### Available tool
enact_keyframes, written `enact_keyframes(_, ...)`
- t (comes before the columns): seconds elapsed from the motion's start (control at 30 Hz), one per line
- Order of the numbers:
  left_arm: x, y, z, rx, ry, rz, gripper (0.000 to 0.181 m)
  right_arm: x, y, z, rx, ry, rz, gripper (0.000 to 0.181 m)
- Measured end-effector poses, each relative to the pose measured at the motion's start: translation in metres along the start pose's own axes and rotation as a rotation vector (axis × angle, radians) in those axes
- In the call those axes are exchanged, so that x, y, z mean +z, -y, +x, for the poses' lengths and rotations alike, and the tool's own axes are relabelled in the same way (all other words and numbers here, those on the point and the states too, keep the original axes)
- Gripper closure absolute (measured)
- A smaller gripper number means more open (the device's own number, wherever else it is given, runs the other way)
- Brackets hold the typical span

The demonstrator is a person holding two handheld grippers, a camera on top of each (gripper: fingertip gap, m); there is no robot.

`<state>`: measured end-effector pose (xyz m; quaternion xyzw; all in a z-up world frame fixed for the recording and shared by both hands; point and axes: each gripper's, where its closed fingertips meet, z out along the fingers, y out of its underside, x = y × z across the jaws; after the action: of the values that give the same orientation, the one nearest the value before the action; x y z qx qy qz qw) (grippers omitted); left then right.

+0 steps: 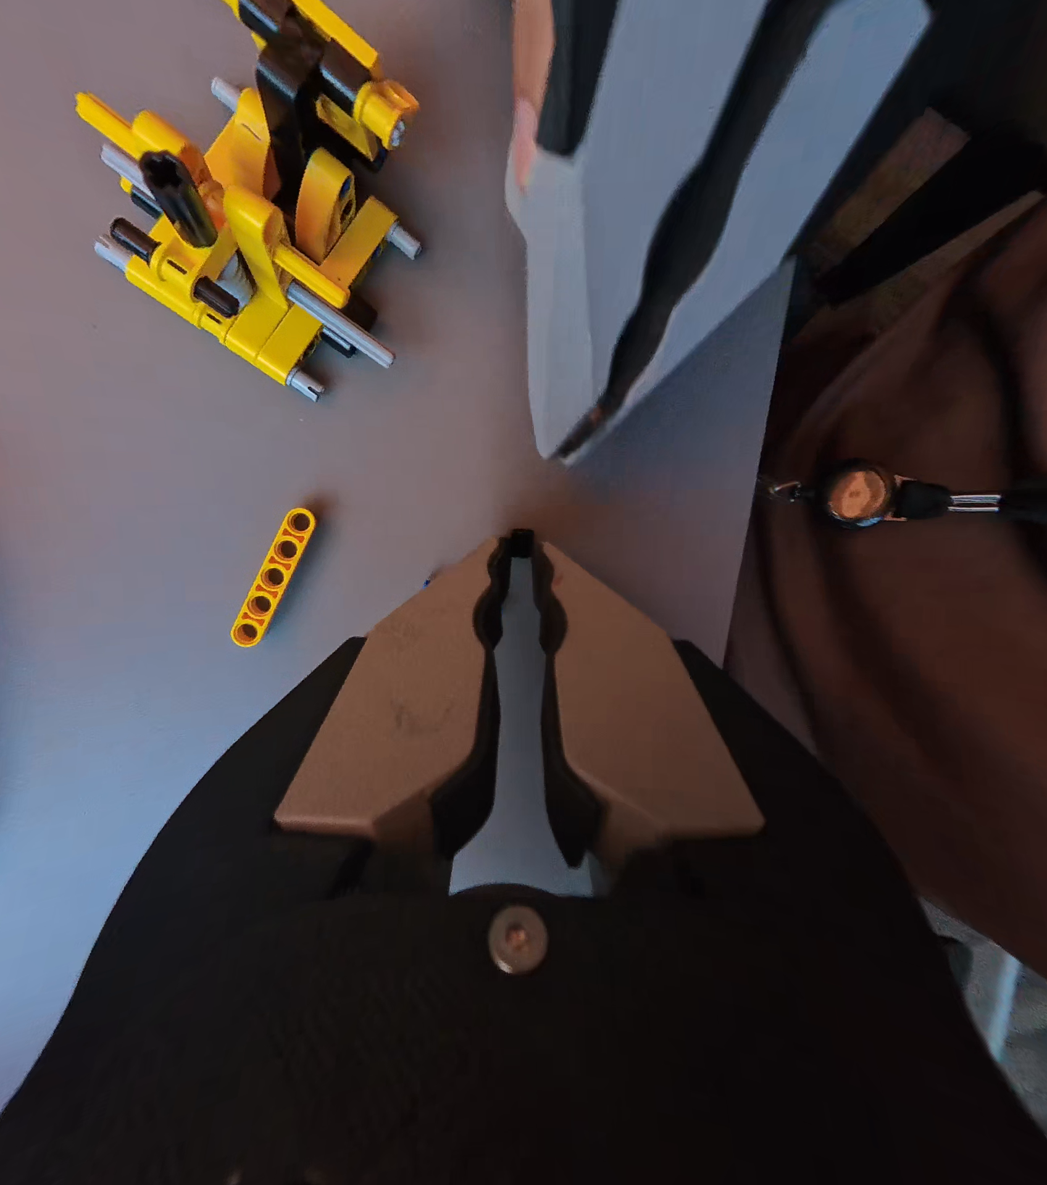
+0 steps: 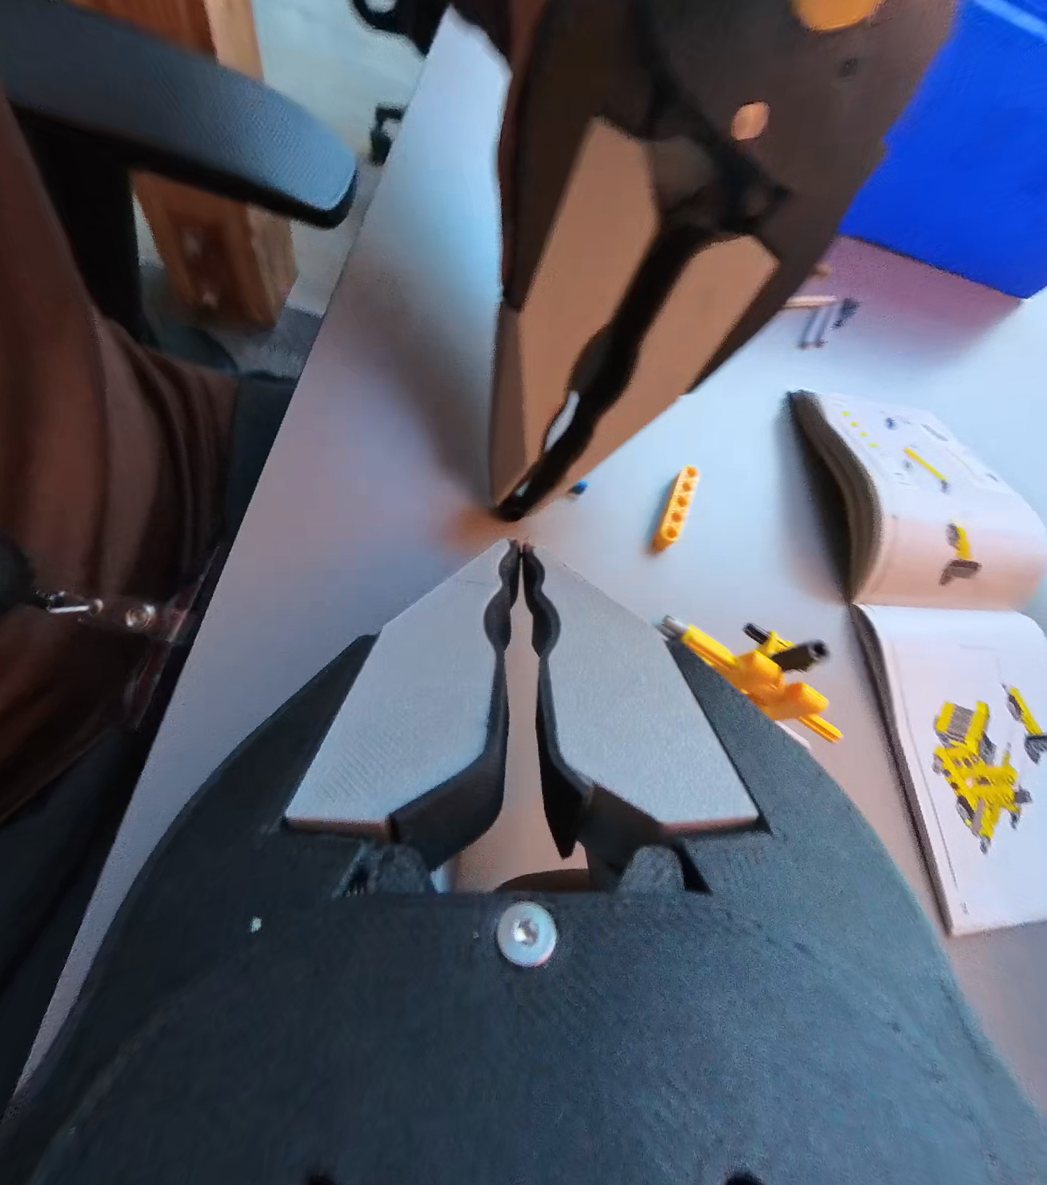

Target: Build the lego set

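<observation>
My left gripper (image 1: 521, 545) pinches a small black pin (image 1: 519, 544); my right gripper (image 2: 521, 547), closed and empty, meets it tip-to-tip above the table (image 1: 91, 449), likely for handover.

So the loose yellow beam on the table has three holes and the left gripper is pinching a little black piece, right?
Not quite. The beam has five holes, not three; the left wrist view shows them in a row. The rest holds: it lies loose on the table, and the left gripper pinches a little black piece at its tips.
</observation>
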<state>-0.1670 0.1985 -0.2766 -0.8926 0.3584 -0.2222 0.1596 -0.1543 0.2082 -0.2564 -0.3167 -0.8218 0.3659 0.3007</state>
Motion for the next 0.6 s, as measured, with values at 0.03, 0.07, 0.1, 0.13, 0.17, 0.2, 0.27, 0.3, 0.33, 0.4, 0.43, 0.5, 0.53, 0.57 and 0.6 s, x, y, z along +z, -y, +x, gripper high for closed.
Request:
enact_keyframes(0.03, 0.0, 0.0, 0.0, 0.015, 0.013, 0.014, 0.177, -0.004, 0.002, 0.005, 0.025, -0.021, 0.026, 0.181)
enact_keyframes(0.07, -0.001, -0.001, 0.0, 0.024, 0.024, 0.028, 0.177, -0.006, 0.004, 0.009, 0.049, -0.037, 0.045, 0.181)
enact_keyframes(0.1, -0.001, -0.001, 0.001, 0.034, 0.03, 0.045, 0.177, -0.008, 0.004, 0.012, 0.069, -0.046, 0.055, 0.181)
enact_keyframes(0.13, -0.001, -0.002, 0.002, 0.041, 0.03, 0.061, 0.177, -0.01, 0.004, 0.015, 0.087, -0.056, 0.063, 0.18)
enact_keyframes(0.17, -0.002, -0.003, 0.002, 0.046, 0.032, 0.073, 0.177, -0.012, 0.005, 0.018, 0.1, -0.066, 0.075, 0.18)
enact_keyframes(0.2, -0.003, -0.005, 0.001, 0.053, 0.043, 0.083, 0.177, -0.014, 0.007, 0.02, 0.112, -0.075, 0.091, 0.18)
enact_keyframes(0.27, -0.012, -0.006, 0.0, 0.064, 0.066, 0.128, 0.177, -0.02, 0.009, 0.025, 0.151, -0.089, 0.13, 0.178)
enact_keyframes(0.3, -0.018, -0.007, 0.001, 0.062, 0.07, 0.157, 0.177, -0.023, 0.011, 0.028, 0.178, -0.092, 0.155, 0.177)
enact_keyframes(0.33, -0.024, -0.008, 0.002, 0.053, 0.078, 0.185, 0.177, -0.027, 0.012, 0.031, 0.207, -0.098, 0.182, 0.175)
enact_keyframes(0.4, -0.033, -0.013, 0.0, 0.039, 0.099, 0.234, 0.177, -0.034, 0.013, 0.038, 0.261, -0.104, 0.219, 0.172)
enact_keyframes(0.43, -0.035, -0.016, -0.001, 0.033, 0.11, 0.249, 0.177, -0.035, 0.012, 0.041, 0.281, -0.101, 0.225, 0.171)
enact_keyframes(0.5, -0.033, -0.021, -0.003, 0.026, 0.117, 0.258, 0.177, -0.034, 0.01, 0.042, 0.307, -0.09, 0.216, 0.166)
enact_keyframes(0.53, -0.029, -0.023, -0.004, 0.025, 0.116, 0.256, 0.177, -0.032, 0.009, 0.041, 0.31, -0.083, 0.202, 0.166)
enact_keyframes(0.57, -0.025, -0.024, -0.004, 0.028, 0.116, 0.247, 0.177, -0.03, 0.008, 0.039, 0.309, -0.076, 0.185, 0.164)
enact_keyframes(0.6, -0.02, -0.026, -0.005, 0.038, 0.122, 0.23, 0.177, -0.027, 0.007, 0.037, 0.308, -0.071, 0.168, 0.164)
